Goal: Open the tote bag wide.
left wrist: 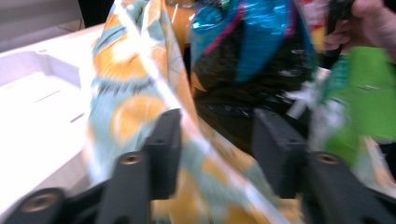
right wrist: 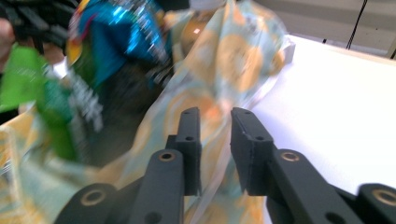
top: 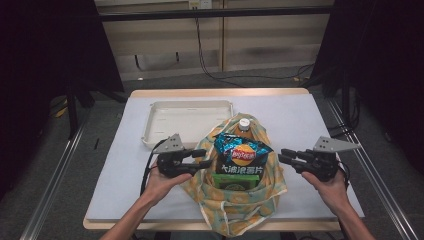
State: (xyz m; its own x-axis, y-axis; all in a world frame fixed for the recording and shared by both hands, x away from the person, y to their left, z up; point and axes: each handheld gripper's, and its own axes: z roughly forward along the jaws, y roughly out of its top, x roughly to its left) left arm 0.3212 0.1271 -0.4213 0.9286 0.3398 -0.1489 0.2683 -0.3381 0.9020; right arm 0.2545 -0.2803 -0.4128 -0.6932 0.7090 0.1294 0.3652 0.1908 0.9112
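Flanking a patterned cloth bag (top: 240, 200) of snacks on the worktop (top: 310, 120), left gripper (top: 202, 159) jaws apart astride its edge, right gripper (top: 283, 156) jaws slightly apart, gripping nothing.

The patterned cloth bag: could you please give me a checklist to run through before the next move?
1. Left gripper released: ok; the jaws stand apart and the cloth bag edge runs loosely between them.
2. Right gripper free: ok; it is open, beside the bag and apart from it.
3. Contents seated: ok; the chip bag, green box and bottle sit inside.
4. Bag fully on the table: not ok; the near end hangs over the front edge.
5. White tray apart from the bag: cannot tell.
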